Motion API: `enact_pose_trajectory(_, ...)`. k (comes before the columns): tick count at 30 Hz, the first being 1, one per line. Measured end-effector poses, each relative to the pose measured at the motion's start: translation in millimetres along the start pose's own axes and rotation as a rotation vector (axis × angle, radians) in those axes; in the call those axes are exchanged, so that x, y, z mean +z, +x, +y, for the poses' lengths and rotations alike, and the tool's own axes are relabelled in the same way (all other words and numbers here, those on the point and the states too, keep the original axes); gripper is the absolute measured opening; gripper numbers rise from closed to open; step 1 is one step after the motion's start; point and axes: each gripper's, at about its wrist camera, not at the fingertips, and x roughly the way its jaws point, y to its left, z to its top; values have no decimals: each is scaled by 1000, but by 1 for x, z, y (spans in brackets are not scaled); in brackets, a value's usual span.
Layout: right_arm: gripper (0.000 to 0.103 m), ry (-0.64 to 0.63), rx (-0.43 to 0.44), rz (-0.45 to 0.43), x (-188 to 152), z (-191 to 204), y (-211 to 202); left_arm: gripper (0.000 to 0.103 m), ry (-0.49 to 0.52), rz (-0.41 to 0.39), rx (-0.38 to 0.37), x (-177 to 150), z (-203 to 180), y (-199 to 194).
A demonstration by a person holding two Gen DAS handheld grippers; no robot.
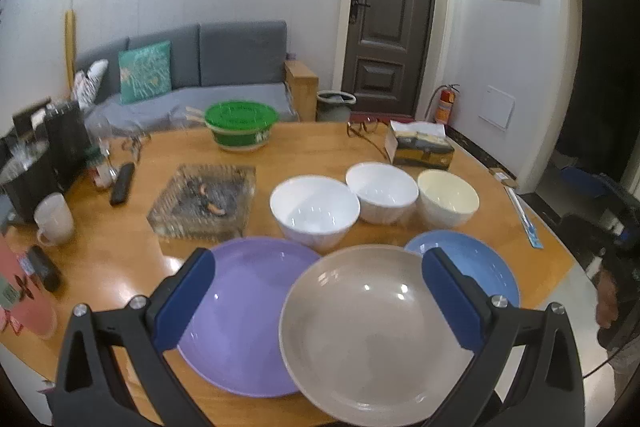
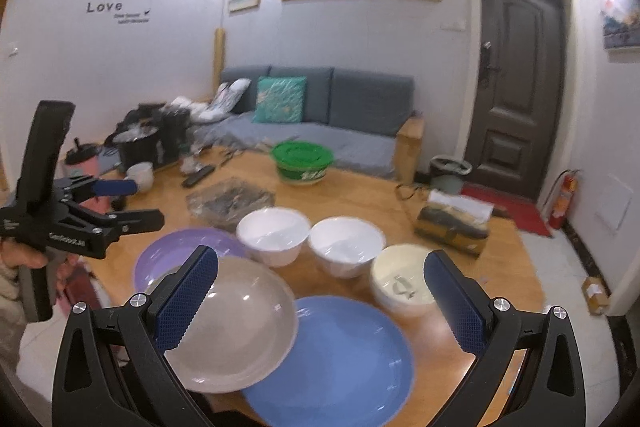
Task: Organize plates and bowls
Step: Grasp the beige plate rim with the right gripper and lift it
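Observation:
Three plates lie at the near edge of the wooden table (image 1: 304,151): a purple plate (image 1: 240,315), a beige plate (image 1: 372,331) overlapping it, and a blue plate (image 1: 480,267) on the right. Behind them stand two white bowls (image 1: 316,211) (image 1: 382,191) and a cream bowl (image 1: 448,197). My left gripper (image 1: 320,299) is open and empty, hovering over the purple and beige plates. My right gripper (image 2: 322,303) is open and empty above the beige plate (image 2: 236,327) and blue plate (image 2: 332,359). The left gripper also shows at the left of the right wrist view (image 2: 132,203).
A glass ashtray (image 1: 204,201), a green-lidded tub (image 1: 240,125), a tissue box (image 1: 420,147), glasses (image 1: 364,129), a remote (image 1: 122,183), a white mug (image 1: 54,219) and dark appliances (image 1: 44,155) crowd the table's back and left. A sofa and a door lie beyond.

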Motion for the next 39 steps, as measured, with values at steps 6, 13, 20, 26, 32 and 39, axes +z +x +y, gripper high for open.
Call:
enact_pose_trajectory(6,99,30,68,103,-22,6,29,99,-56,113,-52,-23,15,17)
enact_pose_trajectory(13,68,47,99,254,-56,9,66,73,-108,157,-85,-46,27,44)
enact_pose_trajectory(20,58,78,107,343,-75,6,91,52,-119,195,-93,-58,32,61)
enact_pose_trajectory(26,51,81,121,387,-83,10,101,40,-131,215,-100,-63,34,70)
enact_pose_trajectory(32,37,80,135,426,-89,15,109,32,-137,230,-107,-66,34,77)
enact_pose_trajectory(39,28,80,162,441,-90,22,113,19,-135,252,-106,-71,33,83)
